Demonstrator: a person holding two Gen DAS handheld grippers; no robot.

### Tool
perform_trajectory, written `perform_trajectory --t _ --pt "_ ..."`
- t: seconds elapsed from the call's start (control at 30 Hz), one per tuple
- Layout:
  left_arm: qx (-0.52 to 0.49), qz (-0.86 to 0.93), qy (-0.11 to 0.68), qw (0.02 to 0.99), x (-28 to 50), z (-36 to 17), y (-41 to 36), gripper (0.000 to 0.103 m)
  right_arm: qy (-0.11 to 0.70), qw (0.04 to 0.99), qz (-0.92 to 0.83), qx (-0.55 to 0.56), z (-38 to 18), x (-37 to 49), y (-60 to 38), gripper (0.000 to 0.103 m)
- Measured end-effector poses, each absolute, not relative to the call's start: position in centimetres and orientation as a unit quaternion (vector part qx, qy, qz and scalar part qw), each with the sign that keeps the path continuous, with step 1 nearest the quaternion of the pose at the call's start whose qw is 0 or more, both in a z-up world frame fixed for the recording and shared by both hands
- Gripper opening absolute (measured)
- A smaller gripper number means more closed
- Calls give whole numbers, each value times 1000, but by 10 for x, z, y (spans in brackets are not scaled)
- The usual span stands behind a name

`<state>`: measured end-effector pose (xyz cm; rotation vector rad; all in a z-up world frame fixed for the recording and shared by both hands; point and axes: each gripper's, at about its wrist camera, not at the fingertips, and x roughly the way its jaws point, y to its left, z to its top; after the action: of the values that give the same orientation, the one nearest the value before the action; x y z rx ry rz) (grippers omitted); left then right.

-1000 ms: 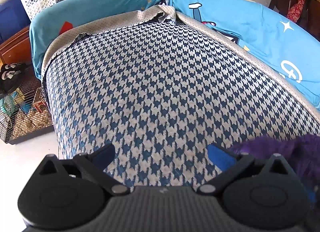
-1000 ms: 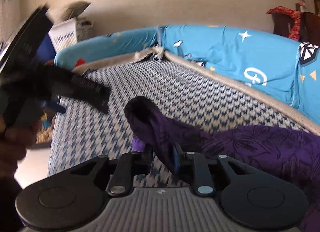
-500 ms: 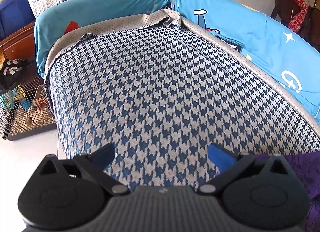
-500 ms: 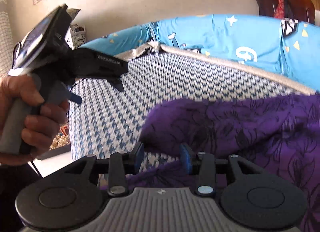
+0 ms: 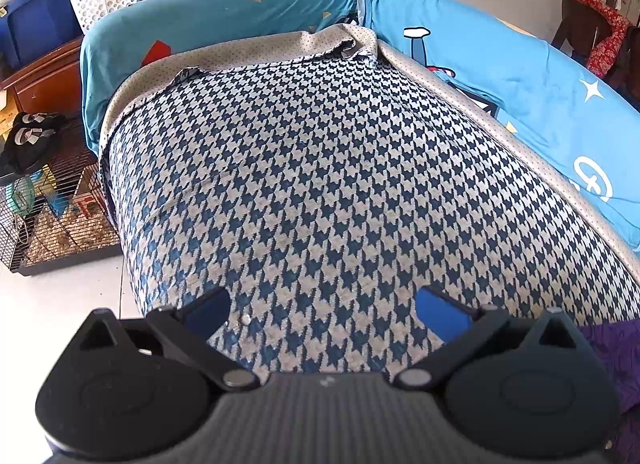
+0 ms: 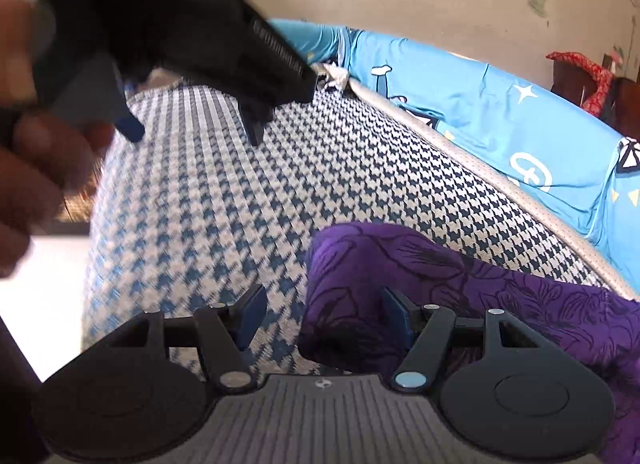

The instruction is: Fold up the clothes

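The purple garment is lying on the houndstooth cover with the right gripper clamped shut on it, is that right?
Not quite. The purple garment does lie on the houndstooth cover, but the right gripper is open: the right wrist view shows its jaws spread, cloth loose between them.

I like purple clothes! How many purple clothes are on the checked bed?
1: the purple garment lies on the checked bed, bunched between the open right gripper fingers. More may be hidden off-frame.
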<state>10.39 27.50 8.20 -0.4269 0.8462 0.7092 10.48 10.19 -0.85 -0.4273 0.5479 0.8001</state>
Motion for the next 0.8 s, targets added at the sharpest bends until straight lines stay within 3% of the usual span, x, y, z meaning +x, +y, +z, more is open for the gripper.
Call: perform_trajectory --t 0.1,0.17,0.27,0.57,0.8 --pt "-200 333 400 830 104 81 274 103 269 870 366 -191 -15 109 99 47" --pt "-198 332 401 831 105 81 272 103 274 875 356 -183 -19 112 98 26" --pt "-194 331 401 832 106 81 270 103 277 890 343 -115 -9 121 80 15" --pt "-180 324 404 836 110 80 258 103 251 939 138 190 33 137 -40 18" --pt "-165 307 409 843 114 80 243 103 257 952 30 164 31 125 -88 33"
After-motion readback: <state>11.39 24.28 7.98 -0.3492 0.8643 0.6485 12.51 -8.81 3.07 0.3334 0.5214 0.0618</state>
